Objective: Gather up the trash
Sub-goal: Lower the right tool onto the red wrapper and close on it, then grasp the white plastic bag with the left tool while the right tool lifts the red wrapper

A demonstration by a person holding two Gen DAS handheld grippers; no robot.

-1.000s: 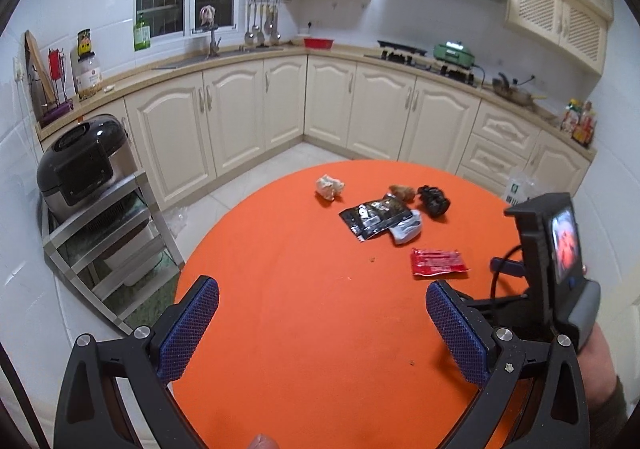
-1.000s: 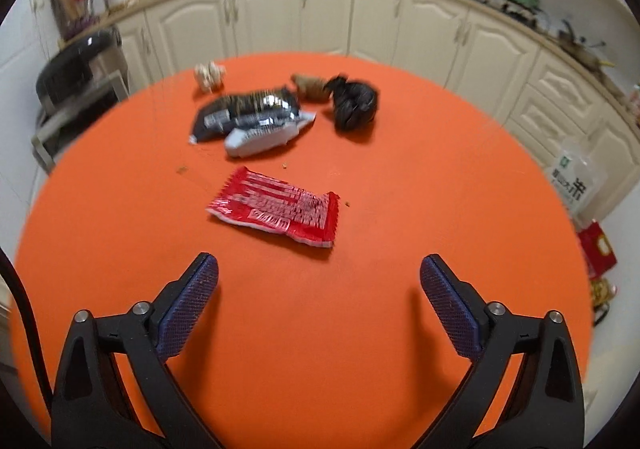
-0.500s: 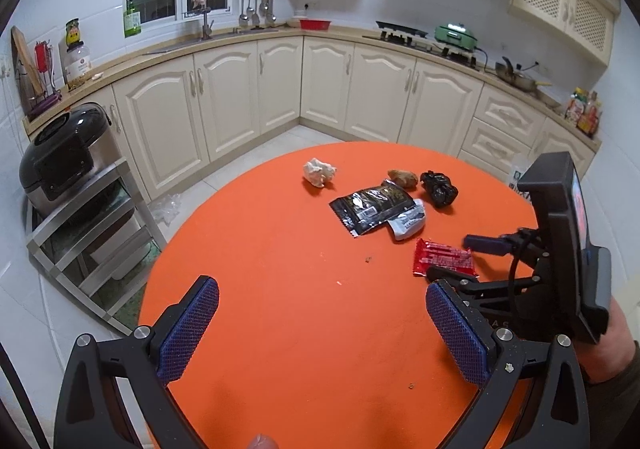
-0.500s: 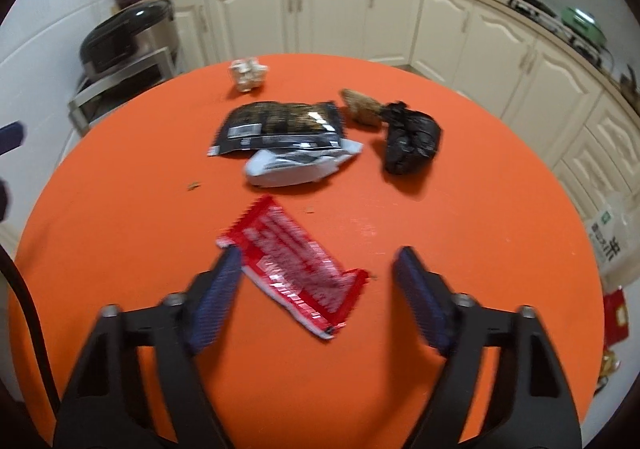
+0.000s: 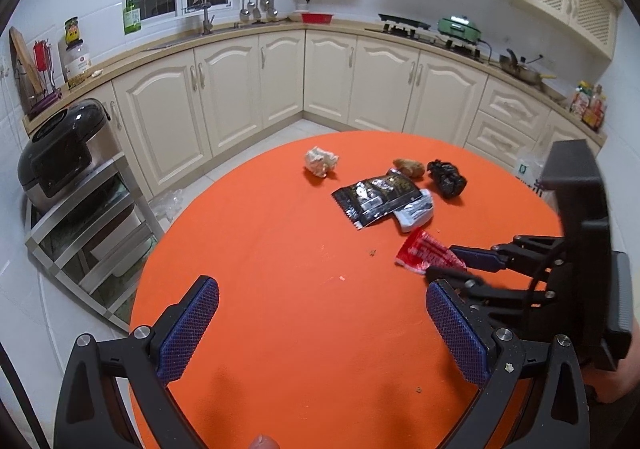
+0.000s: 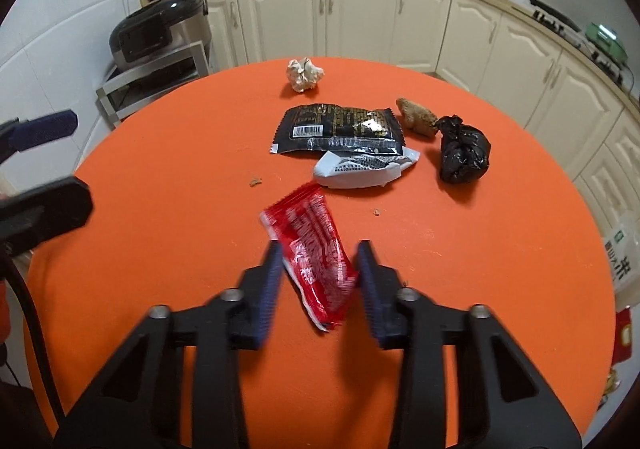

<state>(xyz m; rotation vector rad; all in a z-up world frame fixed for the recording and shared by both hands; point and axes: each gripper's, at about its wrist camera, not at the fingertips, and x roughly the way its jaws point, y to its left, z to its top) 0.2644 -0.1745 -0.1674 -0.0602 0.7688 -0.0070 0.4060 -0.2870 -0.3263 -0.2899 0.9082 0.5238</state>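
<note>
A red wrapper [image 6: 312,241] lies on the round orange table [image 6: 160,269], buckled up between the pads of my right gripper [image 6: 320,257]. Its jaws are closing and both pads touch the wrapper's edges. From the left wrist view the right gripper [image 5: 450,261] pinches the red wrapper [image 5: 420,249] near the table's right side. My left gripper [image 5: 322,289] is open over bare table with nothing between its fingers. Beyond lie a black snack packet [image 6: 340,129], a white wrapper [image 6: 360,169], a knotted black bag [image 6: 464,153], a brown lump [image 6: 416,115] and a crumpled paper ball [image 6: 304,73].
A black rice cooker [image 5: 60,153] stands on a metal rack [image 5: 88,225] left of the table. Cream cabinets [image 5: 328,81] run along the walls behind. A white plastic bag [image 6: 624,253] sits on the floor past the table's right edge. Small crumbs dot the tabletop.
My right gripper went from wide open to nearly shut around the red wrapper, which turned and buckled upward. The left gripper drifted forward and lower, staying open.
</note>
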